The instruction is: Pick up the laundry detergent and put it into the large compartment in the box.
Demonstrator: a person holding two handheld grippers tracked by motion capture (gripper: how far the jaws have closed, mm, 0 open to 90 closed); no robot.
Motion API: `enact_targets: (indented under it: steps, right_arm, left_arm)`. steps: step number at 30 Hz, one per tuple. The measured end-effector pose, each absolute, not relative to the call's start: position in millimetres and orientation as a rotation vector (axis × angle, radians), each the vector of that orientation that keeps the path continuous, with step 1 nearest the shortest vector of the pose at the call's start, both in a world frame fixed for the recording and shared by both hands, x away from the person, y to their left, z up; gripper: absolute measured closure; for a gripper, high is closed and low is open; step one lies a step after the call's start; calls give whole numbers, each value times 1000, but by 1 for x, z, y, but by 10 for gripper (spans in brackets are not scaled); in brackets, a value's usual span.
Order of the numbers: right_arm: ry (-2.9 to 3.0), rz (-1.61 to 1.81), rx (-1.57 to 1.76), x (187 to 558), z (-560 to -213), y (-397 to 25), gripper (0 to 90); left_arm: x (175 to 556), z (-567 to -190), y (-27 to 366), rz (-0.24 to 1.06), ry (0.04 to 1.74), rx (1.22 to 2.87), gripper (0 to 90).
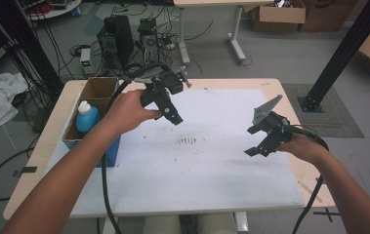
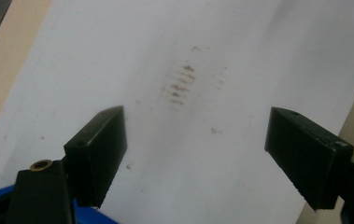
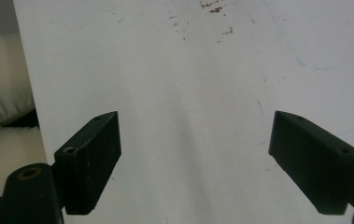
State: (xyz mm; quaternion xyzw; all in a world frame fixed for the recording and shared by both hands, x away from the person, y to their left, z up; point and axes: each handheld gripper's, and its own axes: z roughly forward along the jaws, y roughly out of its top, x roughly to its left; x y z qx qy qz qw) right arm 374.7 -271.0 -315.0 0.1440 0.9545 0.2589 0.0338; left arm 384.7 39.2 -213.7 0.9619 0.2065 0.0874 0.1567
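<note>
Both grippers hang above the white board (image 1: 212,165) with nothing held: the left gripper (image 2: 195,154) has its jaws spread wide over a patch of brown smudges (image 2: 180,84), and the right gripper (image 3: 195,161) is equally wide over bare board. The nearest thing to take is the blue bottle (image 1: 87,118), upright in a cardboard box (image 1: 99,88) just to the outer side of the left gripper. It looks like smooth, rigid plastic with a white cap, probably light and slightly slippery; gripping across its round body below the shoulder seems safest.
</note>
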Motion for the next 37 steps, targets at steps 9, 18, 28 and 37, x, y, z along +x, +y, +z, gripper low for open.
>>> enact_targets:
  steps: [9,18,28,37]
  right_arm:
    - [2939,800,444,376,-315,-270,168]
    - [2944,799,444,376,-316,-269,168]
    - [2948,796,456,374,-317,-268,168]
    - [2949,792,446,373,-316,-267,168]
  left_arm:
    - [376,-229,15,185,423,2809,211]
    - [373,-236,8,175,363,2827,214]
    - [373,-240,6,178,353,2836,216]
    - [374,-241,9,182,370,2833,214]
